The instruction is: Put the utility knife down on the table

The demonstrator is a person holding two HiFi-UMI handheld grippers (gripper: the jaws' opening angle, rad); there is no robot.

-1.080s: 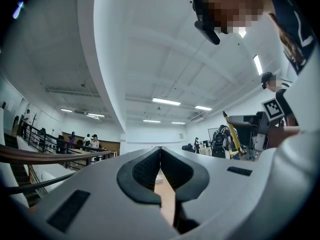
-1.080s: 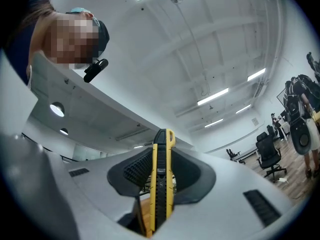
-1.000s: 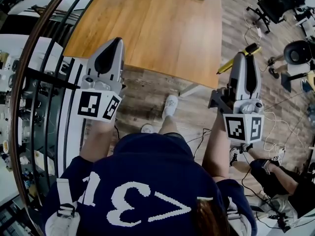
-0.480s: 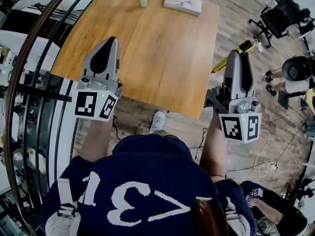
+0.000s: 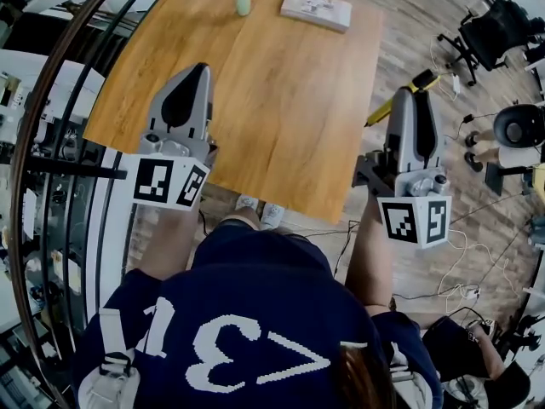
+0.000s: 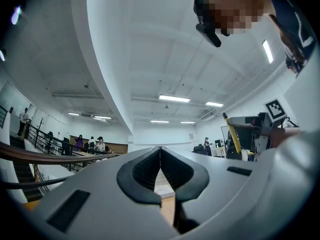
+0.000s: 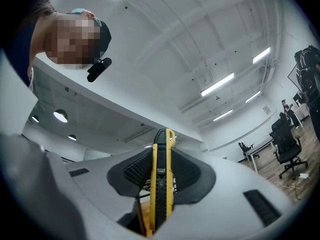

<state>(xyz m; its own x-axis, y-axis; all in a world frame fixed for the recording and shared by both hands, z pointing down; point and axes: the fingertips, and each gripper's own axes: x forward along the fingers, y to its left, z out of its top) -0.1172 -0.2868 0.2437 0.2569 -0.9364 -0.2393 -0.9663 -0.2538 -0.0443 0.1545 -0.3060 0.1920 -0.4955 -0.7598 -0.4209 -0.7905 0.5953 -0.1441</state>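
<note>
The yellow and black utility knife [image 7: 161, 184] stands upright between the ribbed pads of my right gripper [image 7: 162, 159], which is shut on it. In the head view the right gripper [image 5: 410, 96] hangs just off the right edge of the wooden table [image 5: 281, 100], and the knife [image 5: 426, 81] sticks out crosswise past both sides of its tip. My left gripper [image 5: 196, 71] is over the table's near left part. Its pads [image 6: 145, 171] meet with nothing between them.
A small green vase [image 5: 243, 2] and a flat booklet [image 5: 316, 8] sit at the table's far end. A dark railing [image 5: 77, 143] runs along the left. Office chairs [image 5: 498, 28] and floor cables [image 5: 464, 228] lie to the right.
Both grippers have come forward from in front of the table's near edge to over and beside it as the person stepped closer. The knife stays clamped in the right gripper.
</note>
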